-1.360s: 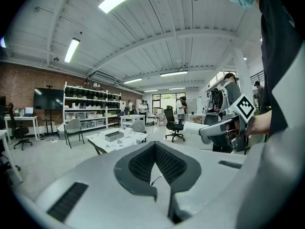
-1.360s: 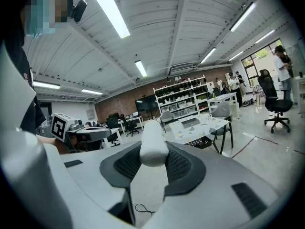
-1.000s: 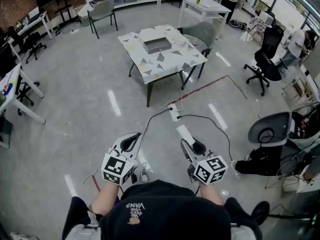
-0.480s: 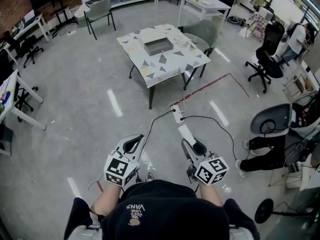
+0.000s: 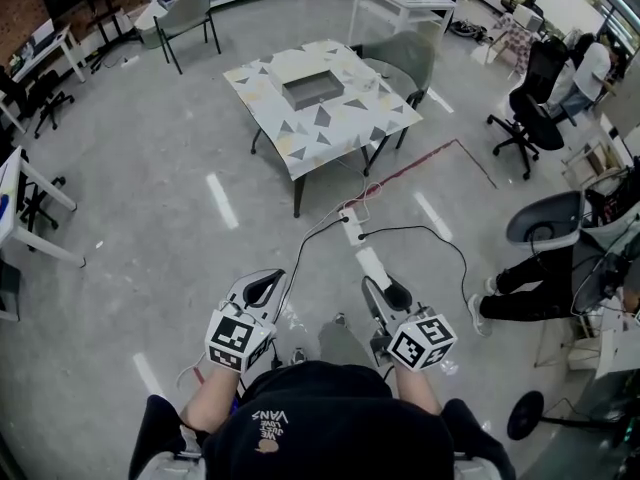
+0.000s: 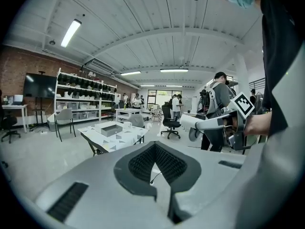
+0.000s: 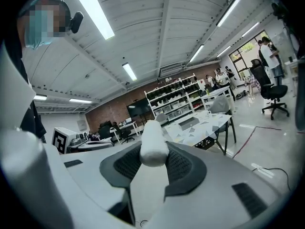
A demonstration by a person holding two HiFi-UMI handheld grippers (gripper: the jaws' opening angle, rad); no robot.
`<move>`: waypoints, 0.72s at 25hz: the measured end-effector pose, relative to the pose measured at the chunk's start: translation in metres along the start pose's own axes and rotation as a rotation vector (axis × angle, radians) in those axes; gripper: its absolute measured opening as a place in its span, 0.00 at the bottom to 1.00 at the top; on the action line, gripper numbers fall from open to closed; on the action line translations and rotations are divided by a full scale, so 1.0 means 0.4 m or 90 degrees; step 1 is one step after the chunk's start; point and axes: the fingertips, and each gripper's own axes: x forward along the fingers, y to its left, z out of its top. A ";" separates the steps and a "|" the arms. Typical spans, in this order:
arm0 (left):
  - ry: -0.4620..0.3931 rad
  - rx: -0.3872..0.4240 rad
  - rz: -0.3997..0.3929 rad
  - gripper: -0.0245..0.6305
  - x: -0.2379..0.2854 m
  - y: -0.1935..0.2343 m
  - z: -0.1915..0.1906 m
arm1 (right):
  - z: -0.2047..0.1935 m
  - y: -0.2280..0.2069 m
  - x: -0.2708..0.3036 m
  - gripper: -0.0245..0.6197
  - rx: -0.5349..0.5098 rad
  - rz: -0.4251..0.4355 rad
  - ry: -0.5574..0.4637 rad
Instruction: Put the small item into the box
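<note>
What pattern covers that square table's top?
The square tabletop is white with scattered grey and yellowish triangles; the head view shows it best.

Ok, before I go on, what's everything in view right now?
table: one, white with grey triangles, ahead in the middle of the floor
box: one, grey, open, on the table
chairs: several, grey and black, one grey beside the table, others around the room's edges
power strip: one, white, on the floor before the table
roll: one, white, clamped in the right gripper's jaws
left gripper: one, grey, jaws together, empty
right gripper: one, grey, closed on the roll
</note>
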 end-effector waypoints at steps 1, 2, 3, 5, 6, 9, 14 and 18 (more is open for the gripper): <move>0.002 -0.003 0.001 0.04 0.014 0.010 0.001 | 0.006 -0.014 0.014 0.24 0.000 -0.001 0.002; 0.003 -0.006 0.004 0.04 0.031 0.022 0.003 | 0.013 -0.030 0.029 0.24 0.000 -0.001 0.004; 0.003 -0.008 0.008 0.04 0.048 0.033 0.007 | 0.021 -0.047 0.045 0.24 -0.001 0.000 0.006; 0.002 -0.012 0.019 0.04 0.085 0.054 0.022 | 0.040 -0.087 0.078 0.24 -0.003 0.003 0.010; 0.002 -0.013 0.025 0.04 0.104 0.064 0.032 | 0.053 -0.106 0.095 0.24 -0.005 0.006 0.012; 0.003 -0.007 0.043 0.04 0.163 0.091 0.074 | 0.106 -0.159 0.141 0.24 -0.019 0.016 0.013; -0.015 -0.002 0.072 0.04 0.289 0.133 0.141 | 0.181 -0.264 0.219 0.24 -0.028 0.037 0.012; -0.009 -0.008 0.086 0.04 0.383 0.157 0.156 | 0.225 -0.352 0.272 0.24 -0.025 0.047 0.016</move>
